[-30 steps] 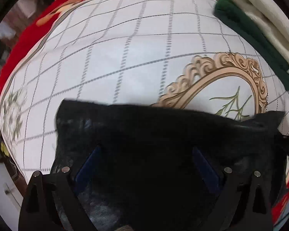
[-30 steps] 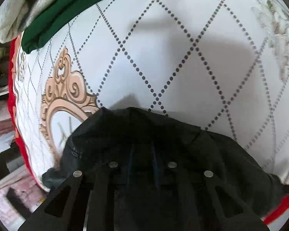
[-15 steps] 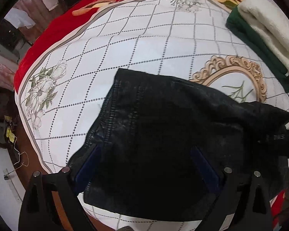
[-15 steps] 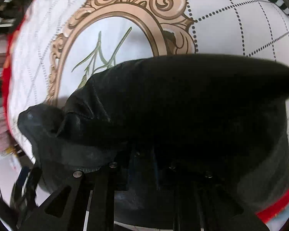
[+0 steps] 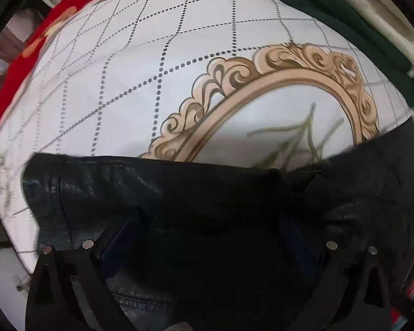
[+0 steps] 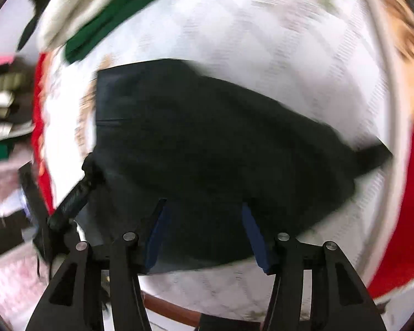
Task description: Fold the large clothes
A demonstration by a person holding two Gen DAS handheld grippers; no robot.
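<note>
Folding underway: we are working a black garment (image 5: 179, 193) on the bedspread (image 5: 151, 69).

We are seeing our left gripper (image 5: 207, 237) with fingers spread, cloth lying over them; whether it is pinching anything, we cannot tell. Our right gripper (image 6: 207, 226) is standing apart, the garment (image 6: 207, 138) just ahead between its fingers. The piece is looking partly folded, with tidying left. Motion blur is smearing the right view, and the garment's near edge is hidden beneath both grippers.
</note>
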